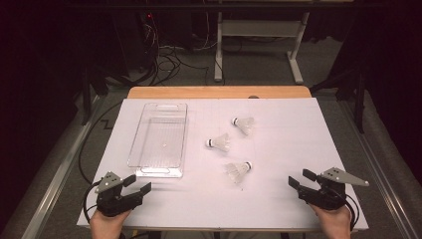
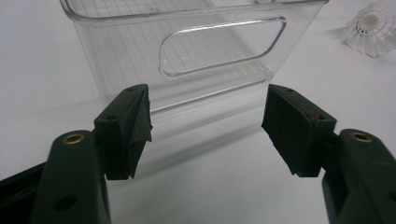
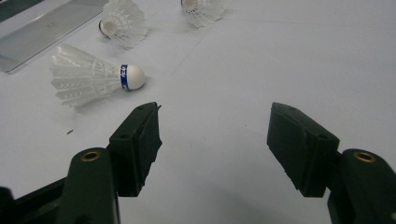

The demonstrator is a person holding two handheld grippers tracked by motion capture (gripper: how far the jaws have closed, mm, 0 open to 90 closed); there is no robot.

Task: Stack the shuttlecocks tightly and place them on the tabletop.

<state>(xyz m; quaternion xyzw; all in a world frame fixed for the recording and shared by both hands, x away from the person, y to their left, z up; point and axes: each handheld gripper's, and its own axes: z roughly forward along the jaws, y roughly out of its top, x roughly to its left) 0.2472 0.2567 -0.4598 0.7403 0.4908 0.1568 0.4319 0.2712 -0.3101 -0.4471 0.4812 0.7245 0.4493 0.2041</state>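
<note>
We find both claws released and empty, the right claw [image 1: 297, 180] with the nearest shuttlecock [image 1: 237, 171] ahead to its left, the left claw [image 1: 137, 184] facing the clear bin [image 1: 161, 138]; a hard pinch risks crushing feathers.

1. Bare surface [image 1: 278, 199] lies open between the left tool [image 1: 138, 185] and right tool [image 1: 297, 179].
2. The bin [image 1: 160, 139] stands just ahead of the left tool.
3. Three shuttlecocks [image 1: 238, 171] lie mid-surface, with gaps between them.
</note>
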